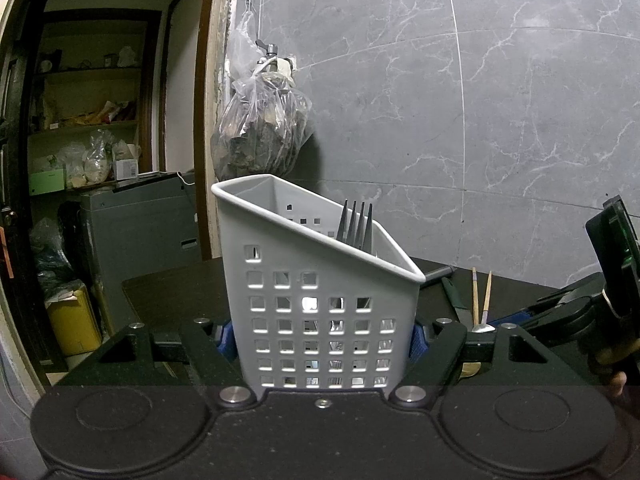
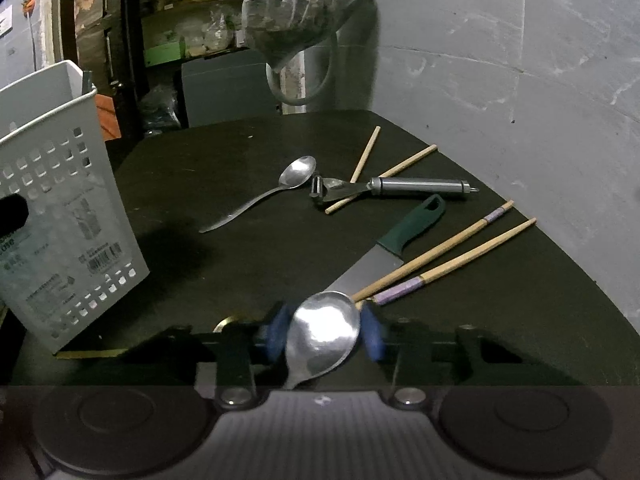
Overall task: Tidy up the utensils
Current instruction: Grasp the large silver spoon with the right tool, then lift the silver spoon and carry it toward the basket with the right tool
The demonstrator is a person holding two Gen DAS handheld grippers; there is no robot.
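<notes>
i hold the white caddy (image 1: 320, 292) upright on the dark table (image 2: 240, 184), pinched in my left gripper (image 1: 320, 338), a fork (image 1: 355, 224) inside. the large spoon (image 2: 322, 330) sits between the blue pads (image 2: 374, 336) of my right gripper (image 2: 324, 334); contact unclear. its handle runs toward me. the caddy stands to the left. grey marble wall (image 1: 480, 100) behind.

A pale grey caddy (image 1: 320, 308) with square holes, green-handled knife (image 2: 412, 224), purple-banded chopsticks (image 2: 436, 256), dark table (image 2: 224, 184).
</notes>
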